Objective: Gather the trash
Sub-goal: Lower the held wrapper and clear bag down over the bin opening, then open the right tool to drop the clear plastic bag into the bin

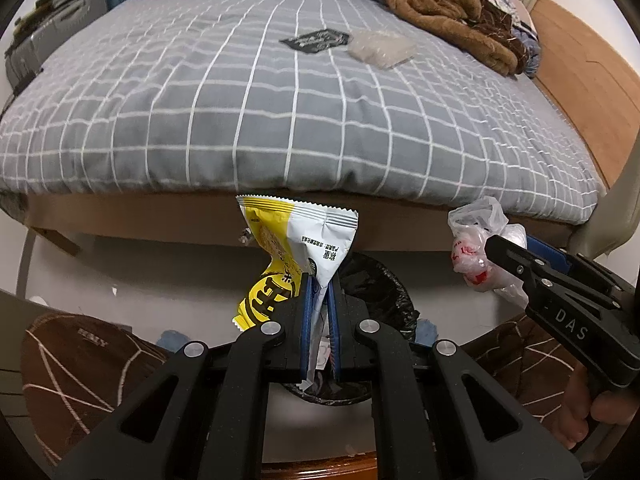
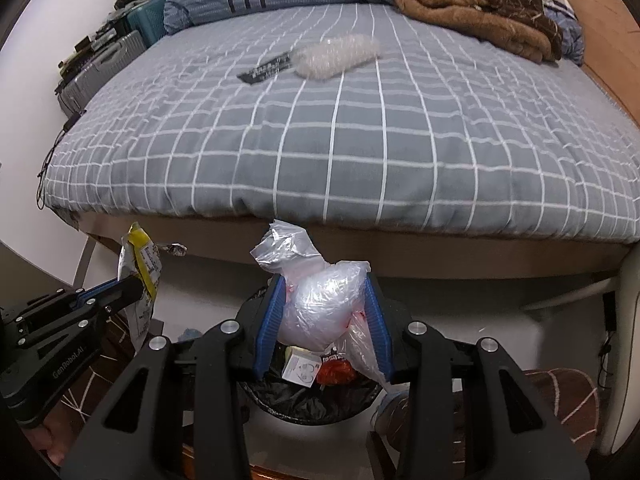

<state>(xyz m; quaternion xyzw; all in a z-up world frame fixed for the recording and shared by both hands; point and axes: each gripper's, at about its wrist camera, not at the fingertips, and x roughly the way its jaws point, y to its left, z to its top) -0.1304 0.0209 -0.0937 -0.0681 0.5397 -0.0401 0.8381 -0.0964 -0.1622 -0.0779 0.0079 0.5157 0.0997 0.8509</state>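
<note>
The left gripper (image 1: 319,280) has its jaws pinched almost fully together on a yellow-and-white snack wrapper (image 1: 298,236), gripping only a thin twisted neck of it. The right gripper (image 2: 325,312) has its jaws partly open around a bunched clear plastic bag (image 2: 320,300), the pads pressing its sides. Both loads hang above the black-lined trash bin (image 2: 304,396), which sits on the floor in front of the bed (image 2: 340,140) and already holds some rubbish.

The wrapper hangs nearer the bin's rim than its middle, so if let go there it could catch air and flutter onto the floor beside the bin. The bag's loose tail could snag on a pad and cling when the jaws open. A dark packet (image 1: 314,41) and a clear wad (image 1: 380,46) lie on the bed beyond the bin, not yet collected
</note>
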